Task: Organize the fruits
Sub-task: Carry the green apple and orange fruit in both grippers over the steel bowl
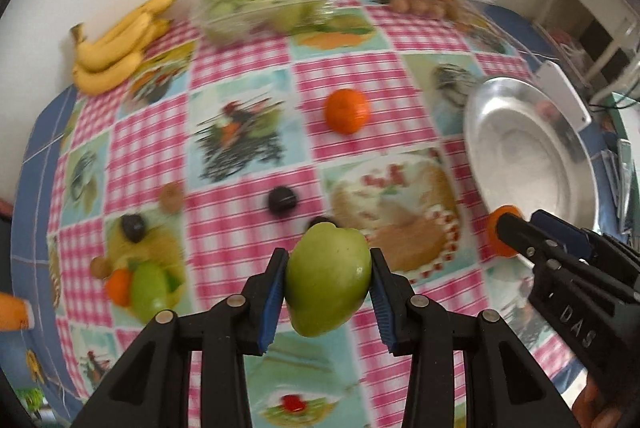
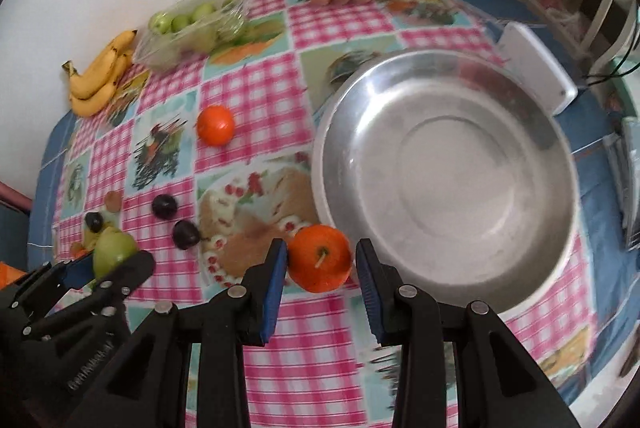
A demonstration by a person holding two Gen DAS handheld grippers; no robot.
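From the left wrist, the left gripper point(image 1: 328, 282) has its fingers point(image 1: 273, 294) clamped on a green apple point(image 1: 327, 278), one blue pad on each side, the fruit held above the checked tabletop point(image 1: 240, 75). Beyond it sit a loose orange point(image 1: 346, 110), a dark plum point(image 1: 282, 201), a bunch of bananas point(image 1: 116, 45) by the wall and a clear box of green apples point(image 1: 260, 7). Off to the right, the right gripper point(image 1: 506, 234) pinches an orange against the rim of the metal bowl point(image 1: 532, 163). Over to the right wrist: the right gripper point(image 2: 320, 260) carries the held orange point(image 2: 319, 257) between its fingers point(image 2: 276, 276), just beside the near-left rim of the metal bowl point(image 2: 448, 179). The left pad touches the fruit; on the right side a sliver of gap shows, so that contact is hard to call. At lower left the left gripper point(image 2: 110, 260) grips the green apple point(image 2: 112, 250), and two plums point(image 2: 165, 205) lie on the cloth.
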